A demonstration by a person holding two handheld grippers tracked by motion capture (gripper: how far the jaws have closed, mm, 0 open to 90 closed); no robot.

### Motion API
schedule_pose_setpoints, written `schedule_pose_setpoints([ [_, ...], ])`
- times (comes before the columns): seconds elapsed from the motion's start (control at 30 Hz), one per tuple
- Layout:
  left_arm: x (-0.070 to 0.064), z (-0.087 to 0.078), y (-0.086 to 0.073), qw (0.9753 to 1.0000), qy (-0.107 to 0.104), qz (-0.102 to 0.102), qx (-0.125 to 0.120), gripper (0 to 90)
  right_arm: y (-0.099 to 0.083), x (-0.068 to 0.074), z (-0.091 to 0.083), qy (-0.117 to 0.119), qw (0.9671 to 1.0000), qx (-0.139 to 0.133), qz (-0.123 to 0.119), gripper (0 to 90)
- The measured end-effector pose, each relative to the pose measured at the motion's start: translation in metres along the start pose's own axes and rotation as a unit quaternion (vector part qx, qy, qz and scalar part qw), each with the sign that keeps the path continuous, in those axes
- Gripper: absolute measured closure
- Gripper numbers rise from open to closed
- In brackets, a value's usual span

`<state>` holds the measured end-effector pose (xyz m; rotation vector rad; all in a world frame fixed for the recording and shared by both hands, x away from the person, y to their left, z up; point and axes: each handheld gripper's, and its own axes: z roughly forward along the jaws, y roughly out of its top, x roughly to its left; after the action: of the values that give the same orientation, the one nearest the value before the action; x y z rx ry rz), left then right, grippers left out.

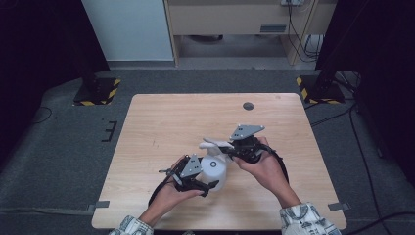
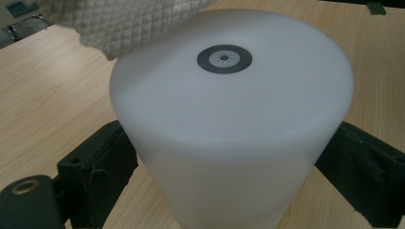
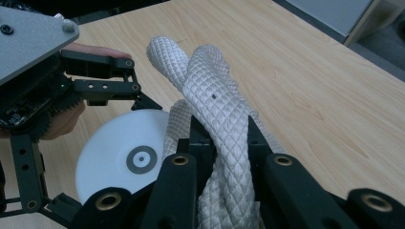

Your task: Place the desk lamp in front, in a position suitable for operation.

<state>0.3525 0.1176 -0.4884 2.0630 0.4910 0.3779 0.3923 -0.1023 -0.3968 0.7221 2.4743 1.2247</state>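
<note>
1. The left gripper (image 1: pixel 193 178), in the lower middle of the high view, is clamping the white cylinder (image 1: pixel 216 170) across its round body; in the left gripper view one black jaw is pressing at the lower left and one at the lower right of the cylinder (image 2: pixel 229 124), which is standing upright on the table (image 1: pixel 161 122).
2. The right gripper (image 3: pixel 220 157) is pinching the white quilted cloth (image 3: pixel 210 100), which is twisted into a rope-like bundle rising between its jaws toward the upper middle of the right gripper view.
3. The deciding relation: the cloth (image 1: pixel 215 144) is sitting just above and right of the cylinder's flat top in the high view, its long axis running up and left (so the right gripper (image 1: pixel 234 147) is the nearer one to wipe that top).
4. Count: one cylinder, one cloth, two grippers, one grey ring mark (image 2: pixel 224 59) centred on the top.
</note>
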Motion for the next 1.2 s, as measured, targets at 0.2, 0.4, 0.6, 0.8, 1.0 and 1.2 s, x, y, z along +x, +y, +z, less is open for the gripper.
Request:
schedule_pose_setpoints([
  [0.2,0.000,0.000,0.000,1.0000,0.003,0.001,0.001,7.6,-0.001,0.009,0.009,0.013,0.9999,0.007,-0.007,80.2],
  [0.4,0.000,0.001,0.000,1.0000,0.001,0.003,0.002,7.6,-0.007,0.017,0.009,0.026,0.9995,0.010,-0.014,80.2],
  [0.6,-0.001,0.001,0.000,1.0000,-0.003,0.002,0.001,7.6,-0.013,0.021,0.002,0.035,0.9991,0.011,-0.020,80.2],
  [0.8,-0.001,0.001,0.000,0.9999,-0.012,-0.003,0.001,7.8,-0.018,0.011,-0.006,0.023,0.9995,0.016,-0.012,80.2],
  [1.0,0.000,0.000,0.000,1.0000,-0.007,-0.003,0.005,8.0,-0.020,-0.005,-0.001,0.012,0.9997,0.021,0.008,80.2],
  [1.2,0.000,0.000,0.000,0.9999,-0.010,-0.002,0.005,8.1,-0.012,-0.004,0.014,0.016,0.9996,0.022,0.009,80.2],
])
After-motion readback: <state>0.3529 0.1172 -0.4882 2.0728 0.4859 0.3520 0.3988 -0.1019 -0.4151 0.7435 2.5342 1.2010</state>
